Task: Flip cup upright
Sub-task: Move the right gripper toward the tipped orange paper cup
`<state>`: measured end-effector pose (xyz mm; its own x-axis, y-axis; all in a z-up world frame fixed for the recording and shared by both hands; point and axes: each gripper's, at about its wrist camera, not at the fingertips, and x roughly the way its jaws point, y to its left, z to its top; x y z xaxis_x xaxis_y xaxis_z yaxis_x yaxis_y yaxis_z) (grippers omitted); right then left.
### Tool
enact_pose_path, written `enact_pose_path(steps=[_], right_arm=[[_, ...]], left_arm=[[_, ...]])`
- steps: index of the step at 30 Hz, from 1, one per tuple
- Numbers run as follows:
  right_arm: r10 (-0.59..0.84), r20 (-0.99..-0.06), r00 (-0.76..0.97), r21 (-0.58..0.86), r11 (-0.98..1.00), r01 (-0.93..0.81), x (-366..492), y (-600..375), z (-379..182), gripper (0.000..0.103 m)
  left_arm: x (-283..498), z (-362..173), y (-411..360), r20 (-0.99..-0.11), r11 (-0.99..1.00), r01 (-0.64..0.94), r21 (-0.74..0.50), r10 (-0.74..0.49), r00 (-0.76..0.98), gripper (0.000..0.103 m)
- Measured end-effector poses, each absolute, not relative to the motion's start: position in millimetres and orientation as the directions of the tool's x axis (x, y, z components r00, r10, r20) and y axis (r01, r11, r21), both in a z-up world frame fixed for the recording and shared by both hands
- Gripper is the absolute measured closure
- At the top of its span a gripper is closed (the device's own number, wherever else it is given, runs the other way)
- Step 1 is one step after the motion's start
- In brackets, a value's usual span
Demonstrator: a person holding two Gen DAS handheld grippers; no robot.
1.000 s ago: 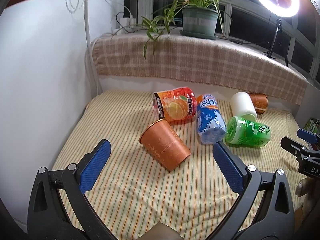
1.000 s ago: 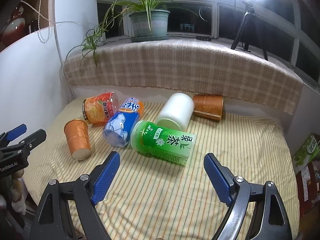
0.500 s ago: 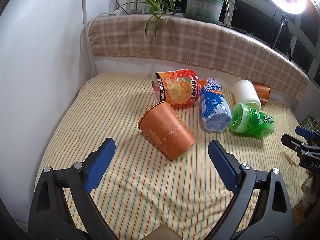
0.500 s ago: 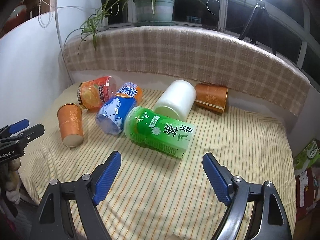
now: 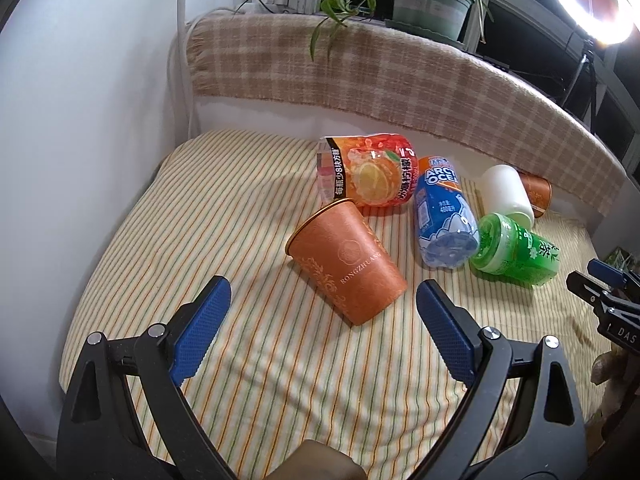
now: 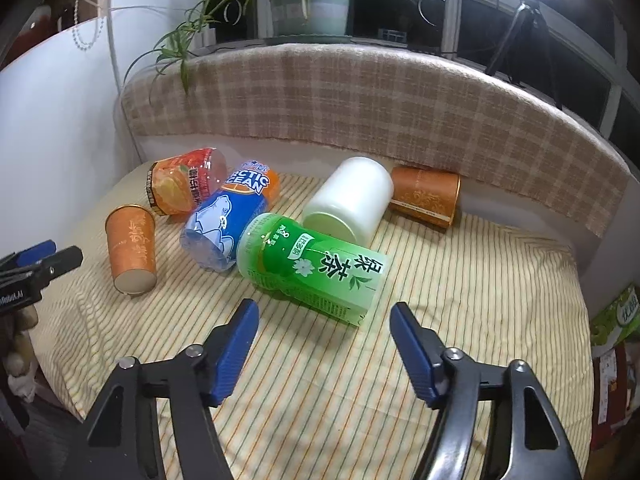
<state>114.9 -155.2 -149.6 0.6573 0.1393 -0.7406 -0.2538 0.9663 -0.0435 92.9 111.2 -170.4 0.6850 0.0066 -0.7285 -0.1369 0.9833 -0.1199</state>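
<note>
An orange paper cup (image 5: pixel 346 262) lies on its side on the striped cloth, rim toward the back left; it also shows in the right wrist view (image 6: pixel 131 249). My left gripper (image 5: pixel 323 326) is open and empty, just in front of this cup. My right gripper (image 6: pixel 324 342) is open and empty, just in front of a green cup (image 6: pixel 314 266) lying on its side. A white cup (image 6: pixel 350 202) and a second orange cup (image 6: pixel 426 195) lie on their sides further back.
A red-orange cup (image 5: pixel 370 170) and a blue cup (image 5: pixel 442 220) lie on their sides beside the orange cup. A plaid-covered ledge (image 6: pixel 380 104) with a potted plant (image 6: pixel 308 8) bounds the back. A white wall (image 5: pixel 80 120) stands at the left.
Both grippers have moved forward and lower toward the cups: the left toward the orange cup, the right toward the green cup. Both stayed open. The cups have not moved.
</note>
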Motion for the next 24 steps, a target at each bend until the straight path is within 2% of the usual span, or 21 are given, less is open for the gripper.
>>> enact_pose_path(steps=[9, 19, 24], right_arm=[[0.177, -0.742, 0.647, -0.034, 0.953, -0.300, 119.0, -153.6, -157.8, 0.034], [0.160, -0.757, 0.634, -0.079, 0.940, -0.332, 129.4, -157.2, -154.0, 0.027], [0.173, -0.757, 0.630, -0.074, 0.935, -0.346, 134.7, -161.6, -146.2, 0.027]], left_arm=[[99.4, -174.5, 111.3, -0.743, 0.983, -0.147, -0.108, 0.018, 0.669, 0.007], [117.8, -182.5, 115.9, -0.768, 0.967, -0.126, -0.223, -0.095, 0.634, 0.010], [126.6, -187.9, 120.6, -0.782, 0.951, -0.139, -0.278, -0.140, 0.607, 0.010]])
